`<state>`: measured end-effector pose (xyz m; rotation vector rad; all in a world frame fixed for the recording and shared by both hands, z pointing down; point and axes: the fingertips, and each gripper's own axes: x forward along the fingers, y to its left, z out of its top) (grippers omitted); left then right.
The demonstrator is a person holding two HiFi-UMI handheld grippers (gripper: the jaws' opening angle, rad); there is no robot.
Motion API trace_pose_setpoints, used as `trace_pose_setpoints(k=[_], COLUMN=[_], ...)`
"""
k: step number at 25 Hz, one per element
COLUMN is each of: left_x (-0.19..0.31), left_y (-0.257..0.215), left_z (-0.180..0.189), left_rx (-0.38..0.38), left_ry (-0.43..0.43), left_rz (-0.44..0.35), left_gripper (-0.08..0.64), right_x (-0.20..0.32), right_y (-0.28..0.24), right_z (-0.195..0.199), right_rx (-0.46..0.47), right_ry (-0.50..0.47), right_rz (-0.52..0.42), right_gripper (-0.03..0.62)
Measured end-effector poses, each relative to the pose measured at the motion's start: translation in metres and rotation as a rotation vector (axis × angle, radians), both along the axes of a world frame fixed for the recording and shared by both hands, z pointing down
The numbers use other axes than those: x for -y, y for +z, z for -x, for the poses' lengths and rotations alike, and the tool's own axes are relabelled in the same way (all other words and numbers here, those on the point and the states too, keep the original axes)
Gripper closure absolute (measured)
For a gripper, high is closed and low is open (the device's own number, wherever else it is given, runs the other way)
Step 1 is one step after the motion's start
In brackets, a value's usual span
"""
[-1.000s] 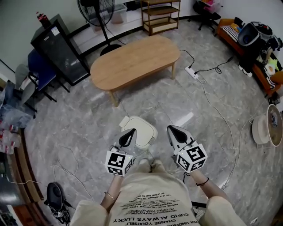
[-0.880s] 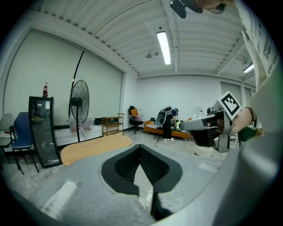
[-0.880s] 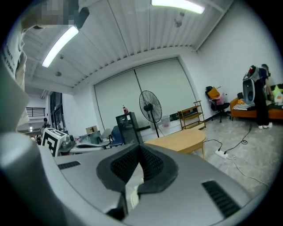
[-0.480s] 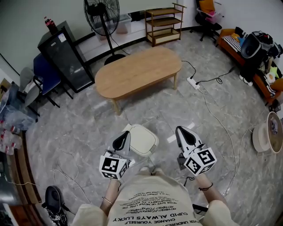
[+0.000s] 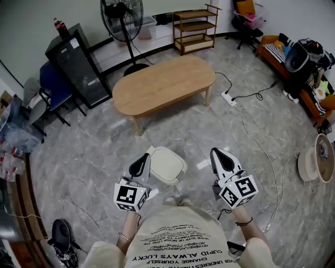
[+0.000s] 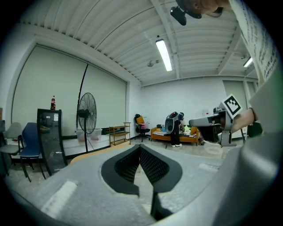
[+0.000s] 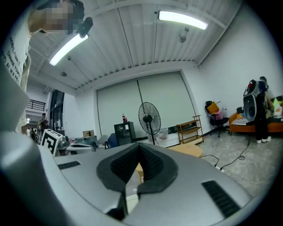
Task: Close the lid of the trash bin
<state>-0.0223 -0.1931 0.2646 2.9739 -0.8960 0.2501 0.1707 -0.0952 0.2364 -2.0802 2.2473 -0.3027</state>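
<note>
The small trash bin (image 5: pixel 167 165) stands on the grey floor just in front of the person's feet, its cream lid lying flat on top. My left gripper (image 5: pixel 140 164) hangs above the bin's left edge, jaws together and empty. To the bin's right, well apart from it, my right gripper (image 5: pixel 218 154) is held with its jaws also together and empty. In the left gripper view the left gripper (image 6: pixel 140 151) points out level across the room, and the bin is hidden. The right gripper (image 7: pixel 139 150) in its own view likewise faces the room, showing no bin.
An oval wooden table (image 5: pixel 163 78) stands beyond the bin. Behind it are a standing fan (image 5: pixel 121 14), a black cabinet (image 5: pixel 78 62) and a wooden shelf (image 5: pixel 193 29). A power strip with cable (image 5: pixel 231 99) lies on the right. A blue chair (image 5: pixel 53 86) is at left.
Both grippers have risen toward the head camera and look larger. The left one has drifted off the lid to the bin's left side. Both jaws stay together.
</note>
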Motion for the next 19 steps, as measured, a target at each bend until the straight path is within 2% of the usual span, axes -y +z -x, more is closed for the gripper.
trace_pose_setpoints(k=[6, 19], left_x=[-0.0006, 0.0012], left_y=[0.0, 0.0022], left_z=[0.001, 0.0039], left_rx=[0.008, 0.034], left_ry=[-0.009, -0.025], left_rz=[-0.008, -0.016], left_gripper=[0.537, 0.537], right_x=[-0.0007, -0.0037], right_y=[0.0001, 0.009], right_z=[0.0024, -0.0015], right_rx=[-0.038, -0.028], right_ry=[-0.008, 0.004], right_rz=[0.004, 0.027], right_gripper=[0.588, 0.588])
